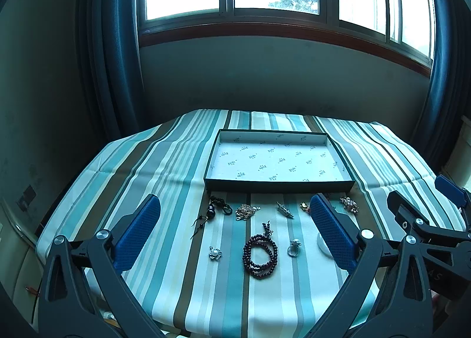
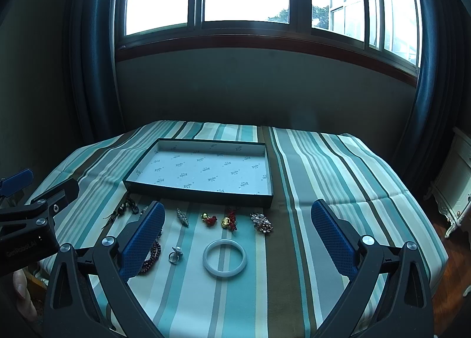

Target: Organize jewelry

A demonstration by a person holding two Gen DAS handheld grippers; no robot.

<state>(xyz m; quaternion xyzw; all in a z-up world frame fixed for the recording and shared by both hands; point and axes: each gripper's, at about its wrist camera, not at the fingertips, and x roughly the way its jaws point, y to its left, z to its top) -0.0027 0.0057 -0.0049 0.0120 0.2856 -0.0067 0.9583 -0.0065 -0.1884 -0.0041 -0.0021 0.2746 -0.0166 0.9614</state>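
An empty shallow box (image 1: 338, 185) (image 2: 203, 197) with a patterned white lining sits mid-table. Jewelry lies in front of it: a dark red bead bracelet (image 1: 260, 255) (image 2: 153, 252), a silver ring (image 1: 293, 247) (image 2: 175, 255), a flower brooch (image 1: 215, 253), a black tassel pendant (image 1: 217, 209), a gold chain (image 1: 246, 210), a silver clip (image 1: 285, 210) (image 2: 183, 216), red-gold ornaments (image 2: 219, 220), a crystal cluster (image 2: 261, 222) and a white bangle (image 2: 224, 258). My left gripper (image 1: 235, 214) and right gripper (image 2: 238, 217) are open and empty above the jewelry.
A striped cloth (image 1: 164, 167) (image 2: 338, 179) covers the table. Dark curtains (image 1: 112, 43) and a window wall stand behind it. A white cabinet (image 2: 453, 190) stands at the right. The right gripper shows at the right edge of the left wrist view (image 1: 426, 220).
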